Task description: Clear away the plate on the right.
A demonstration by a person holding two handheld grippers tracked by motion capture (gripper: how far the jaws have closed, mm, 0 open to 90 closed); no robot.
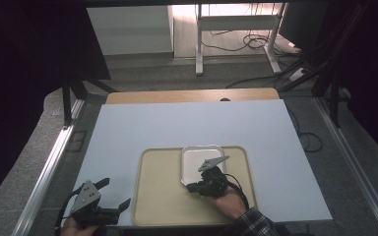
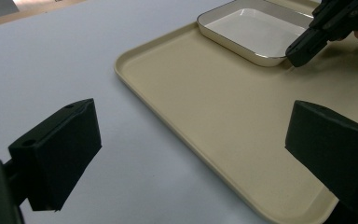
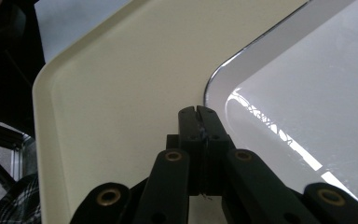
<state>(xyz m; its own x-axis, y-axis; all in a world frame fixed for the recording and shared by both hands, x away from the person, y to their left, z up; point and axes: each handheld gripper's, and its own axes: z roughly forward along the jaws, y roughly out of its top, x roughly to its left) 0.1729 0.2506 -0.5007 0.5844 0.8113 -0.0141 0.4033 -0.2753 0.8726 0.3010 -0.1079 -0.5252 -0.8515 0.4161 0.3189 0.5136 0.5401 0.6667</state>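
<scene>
One white dish at tray edge

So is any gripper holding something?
No. The right gripper is shut on nothing beside the white dish; the left gripper is open over the table.

So the tray sits on the worktop toward the near edge, and the dish lies on the tray in its far part, a bit right of the middle. The right tongs are over the tray at the dish's near left corner, jaws closed together with nothing between them, tips just beside the dish rim. The left tongs are off to the left of the tray over the bare worktop near its front corner, jaws wide apart and well away from the dish.
</scene>
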